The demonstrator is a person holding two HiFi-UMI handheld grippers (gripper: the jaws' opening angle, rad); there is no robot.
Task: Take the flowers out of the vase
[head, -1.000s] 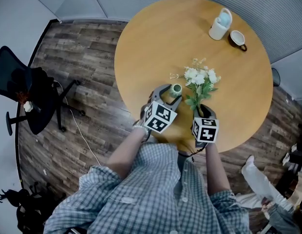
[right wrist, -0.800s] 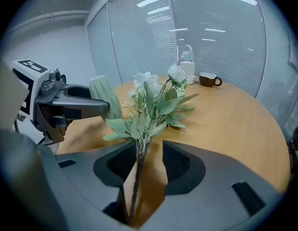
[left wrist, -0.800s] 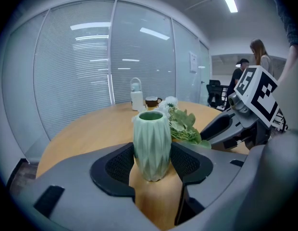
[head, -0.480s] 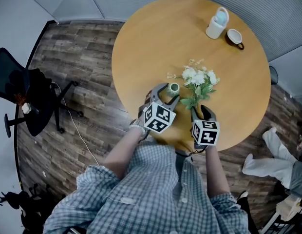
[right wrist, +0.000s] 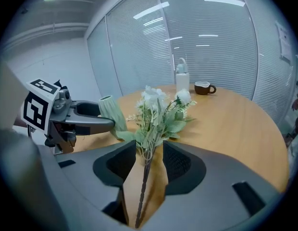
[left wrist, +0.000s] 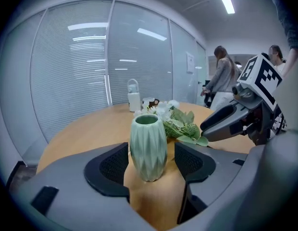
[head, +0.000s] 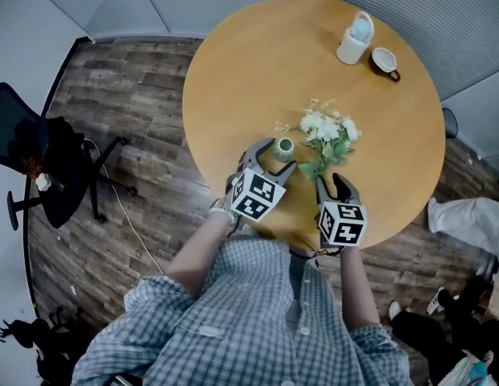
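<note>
Both jaw pairs are just being opened and spread: left gripper (left wrist: 150, 163) around vase (left wrist: 148, 143), right gripper (right wrist: 148, 165) around flowers (right wrist: 158, 110). Vase is risking being clipped and toppled on withdrawal.

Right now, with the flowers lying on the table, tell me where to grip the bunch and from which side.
Grip the flowers by the bare dark stem, coming in from the near table edge. It is thin and points at the right gripper; leaves and blooms spread at the far end. That gripper's jaws have just been opening, the stem loose between them.
</note>
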